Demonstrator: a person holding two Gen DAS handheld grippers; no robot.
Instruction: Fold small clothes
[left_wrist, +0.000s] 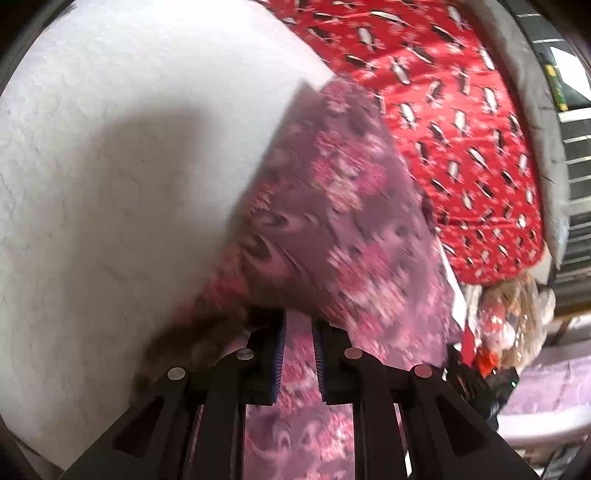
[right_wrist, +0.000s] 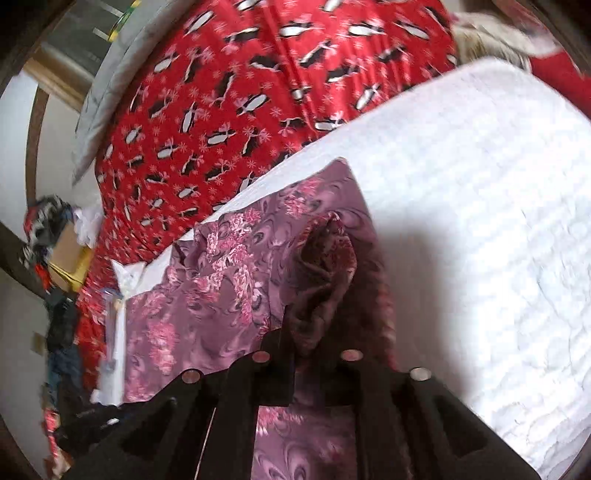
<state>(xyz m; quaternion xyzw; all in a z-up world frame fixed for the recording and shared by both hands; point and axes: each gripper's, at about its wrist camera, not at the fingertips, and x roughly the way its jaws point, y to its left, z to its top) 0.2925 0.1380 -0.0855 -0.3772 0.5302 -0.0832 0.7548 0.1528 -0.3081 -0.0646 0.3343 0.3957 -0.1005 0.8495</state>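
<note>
The purple floral garment (left_wrist: 332, 206) lies on the white quilted cover (left_wrist: 110, 184), its far edge just beside the red penguin-print blanket (left_wrist: 461, 110). The left gripper (left_wrist: 298, 354) is clamped on one bunched edge of the garment. The right gripper (right_wrist: 317, 354) is pinched on another gathered fold, which rises in a crumpled peak between its fingers.

Left claw (left_wrist: 299, 354) — black angular frame, silver round screws, blue ribbed pads; right claw (right_wrist: 317, 354) — same black frame.
</note>
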